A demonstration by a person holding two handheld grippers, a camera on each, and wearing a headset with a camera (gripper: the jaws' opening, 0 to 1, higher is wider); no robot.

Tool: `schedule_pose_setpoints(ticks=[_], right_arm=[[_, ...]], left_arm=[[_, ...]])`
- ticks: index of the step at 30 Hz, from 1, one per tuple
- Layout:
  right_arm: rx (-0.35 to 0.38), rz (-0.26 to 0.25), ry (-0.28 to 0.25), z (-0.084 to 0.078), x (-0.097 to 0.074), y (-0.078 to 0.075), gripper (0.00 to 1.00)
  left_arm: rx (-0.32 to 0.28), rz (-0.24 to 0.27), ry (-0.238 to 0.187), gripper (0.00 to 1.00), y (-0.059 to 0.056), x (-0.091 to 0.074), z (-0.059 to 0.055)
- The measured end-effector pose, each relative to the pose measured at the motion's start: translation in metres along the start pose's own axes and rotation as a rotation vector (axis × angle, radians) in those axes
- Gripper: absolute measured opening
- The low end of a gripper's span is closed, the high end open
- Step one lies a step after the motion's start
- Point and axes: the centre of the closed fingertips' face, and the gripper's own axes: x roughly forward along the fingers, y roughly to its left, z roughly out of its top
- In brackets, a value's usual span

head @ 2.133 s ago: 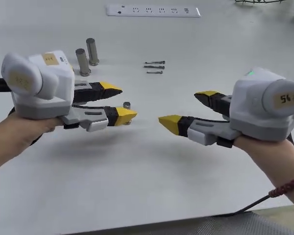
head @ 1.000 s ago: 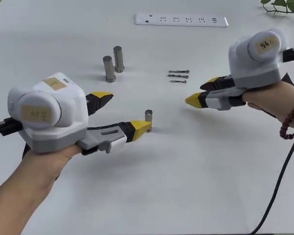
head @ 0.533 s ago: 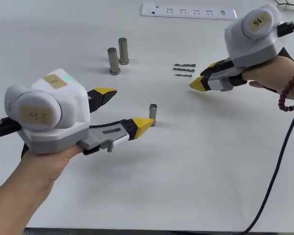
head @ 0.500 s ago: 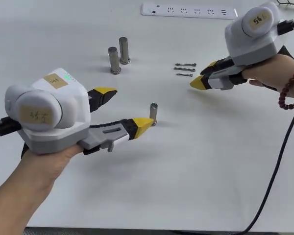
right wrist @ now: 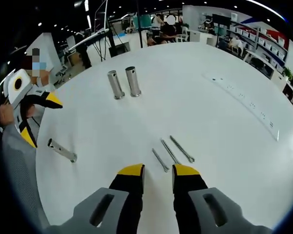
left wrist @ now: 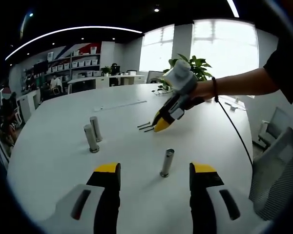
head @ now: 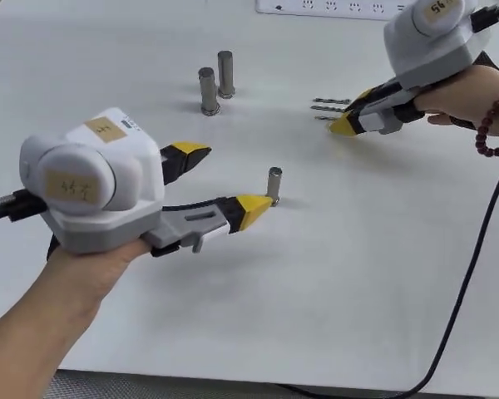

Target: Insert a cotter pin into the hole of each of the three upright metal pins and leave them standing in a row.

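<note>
- While the right claw [head: 347,124] hangs low over the surface [head: 333,274], jaws drawn close with a narrow gap and nothing between them, the three cotter pins [right wrist: 170,152] lie flat just ahead of its tips.
- In the right gripper view the cotter pins lie side by side, near one another. Their long axes run away from the claw and slant a little to one side, roughly in line with the jaws rather than across them.
- The nearest cotter pin [right wrist: 160,160] is just beyond the gap between the jaws. By my reading, a pinch across its thin shank needs only a short reach forward and down, perhaps with a slight roll of the wrist.
- The left claw [head: 224,179] has its jaws wide apart and is empty. The lone metal pin [head: 274,184] stands upright just ahead of it, close beside the tip of one jaw. In the left gripper view it sits between the lines of the jaws, apart from both.
- The two other metal pins [head: 217,83] stand upright close together, farther back on the surface and well apart from both claws.
- The right claw is plainly nearer the cotter pins and the left claw nearer the lone metal pin. No cotter pin looks seated in any hole, so the task appears to be at its first pick.
</note>
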Motion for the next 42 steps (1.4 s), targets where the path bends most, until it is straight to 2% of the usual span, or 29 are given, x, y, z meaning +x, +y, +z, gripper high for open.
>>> schedule_pose_setpoints(ticks=[12, 13, 20, 30, 35, 39, 42], right_arm=[[-0.067, 0.042, 0.071, -0.003, 0.005, 0.005, 0.11], [-0.068, 0.033, 0.063, -0.002, 0.005, 0.004, 0.10], [-0.087, 0.037, 0.103, -0.003, 0.004, 0.000, 0.05], [-0.229, 0.021, 0.187, -0.004, 0.006, -0.002, 0.00], [-0.223, 0.020, 0.187, -0.003, 0.006, -0.006, 0.00], [-0.165, 0.032, 0.181, -0.002, 0.007, -0.008, 0.00], [-0.158, 0.040, 0.176, -0.003, 0.007, -0.008, 0.00]], left_arm=[[-0.004, 0.012, 0.001, 0.55, 0.005, -0.002, -0.002], [-0.004, 0.012, -0.002, 0.55, 0.005, -0.002, -0.001], [-0.008, 0.007, 0.000, 0.55, 0.004, -0.001, -0.001], [-0.006, 0.008, 0.007, 0.55, 0.005, -0.001, -0.003], [-0.016, 0.002, -0.004, 0.55, 0.004, -0.001, -0.001], [-0.018, -0.004, -0.002, 0.54, 0.002, -0.001, -0.001], [-0.014, -0.006, 0.001, 0.54, 0.001, -0.001, -0.002]])
